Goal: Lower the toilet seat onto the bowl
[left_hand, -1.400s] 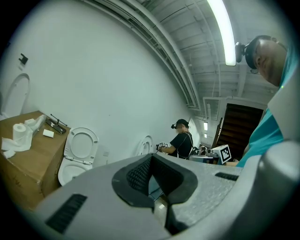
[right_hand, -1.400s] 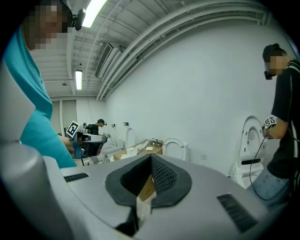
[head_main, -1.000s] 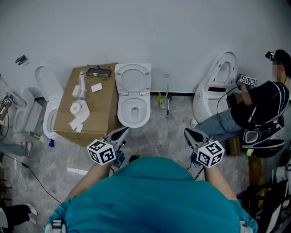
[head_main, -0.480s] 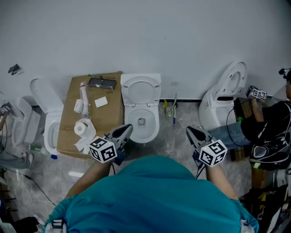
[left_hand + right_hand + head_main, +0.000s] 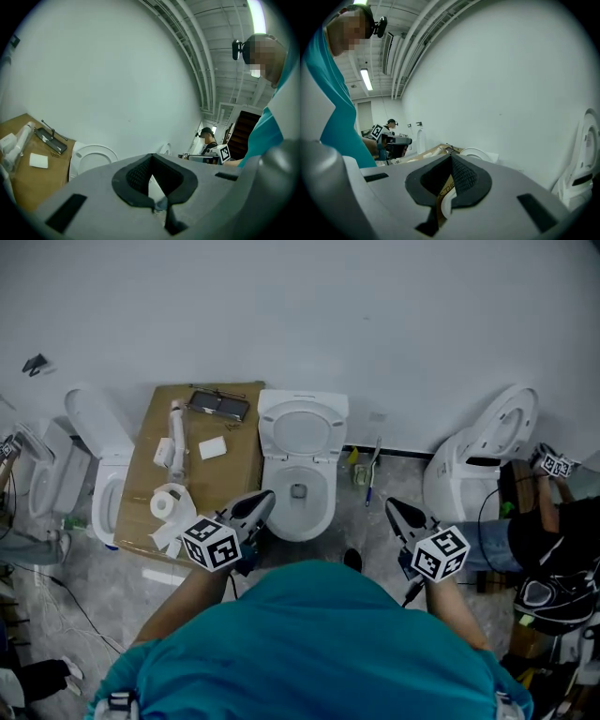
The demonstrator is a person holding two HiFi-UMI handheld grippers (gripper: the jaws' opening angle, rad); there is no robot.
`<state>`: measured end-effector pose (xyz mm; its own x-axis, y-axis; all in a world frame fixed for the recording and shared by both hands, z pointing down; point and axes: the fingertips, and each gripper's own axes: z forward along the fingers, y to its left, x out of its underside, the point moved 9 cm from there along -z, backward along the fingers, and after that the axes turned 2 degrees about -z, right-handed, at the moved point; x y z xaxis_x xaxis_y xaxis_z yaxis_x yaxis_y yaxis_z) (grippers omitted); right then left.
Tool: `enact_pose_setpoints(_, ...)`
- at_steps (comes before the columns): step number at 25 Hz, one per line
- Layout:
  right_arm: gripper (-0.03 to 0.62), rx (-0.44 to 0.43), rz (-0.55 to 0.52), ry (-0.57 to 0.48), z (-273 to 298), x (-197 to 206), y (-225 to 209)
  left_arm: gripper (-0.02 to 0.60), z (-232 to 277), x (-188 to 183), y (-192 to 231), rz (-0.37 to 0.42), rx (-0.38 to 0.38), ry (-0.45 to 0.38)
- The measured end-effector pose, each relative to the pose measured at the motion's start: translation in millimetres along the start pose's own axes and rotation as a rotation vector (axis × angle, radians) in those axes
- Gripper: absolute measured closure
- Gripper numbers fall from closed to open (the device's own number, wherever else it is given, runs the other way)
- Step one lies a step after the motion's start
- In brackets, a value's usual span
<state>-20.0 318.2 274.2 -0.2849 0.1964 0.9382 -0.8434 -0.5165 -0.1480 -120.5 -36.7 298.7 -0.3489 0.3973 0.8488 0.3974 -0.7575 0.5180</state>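
While the white wall [image 5: 309,315] fills the top of the head view, the toilet [image 5: 309,521] stands against it at centre, its seat [image 5: 302,430] raised upright above the open bowl [image 5: 298,495]. A brown box [image 5: 234,474] sits just beside it on the left, with a second toilet [image 5: 94,474] beyond and a third toilet [image 5: 473,465] off right. Left gripper [image 5: 261,502] hangs near the bowl's left side, right gripper [image 5: 392,509] well apart on the right; both have their jaws closed tip to tip, empty. A paper roll [image 5: 170,502] lies on the box
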Motion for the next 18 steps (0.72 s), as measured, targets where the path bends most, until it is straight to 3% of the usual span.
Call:
enact_pose_setpoints(5,0.6,-0.138,-0.032,0.03,41,-15,-82,0.58,56,-2,3,-0.015,-0.124,-0.057)
enact_pose_setpoints(11,0.6,-0.308,-0.09,0.069,81,-50,-168,0.58,122,3,-9,-0.108,-0.266,-0.131)
enact_pose_setpoints(18,0.6,-0.445,-0.148,0.097,136,-73,-213,0.58,147,6,-9,-0.162,-0.391,-0.203)
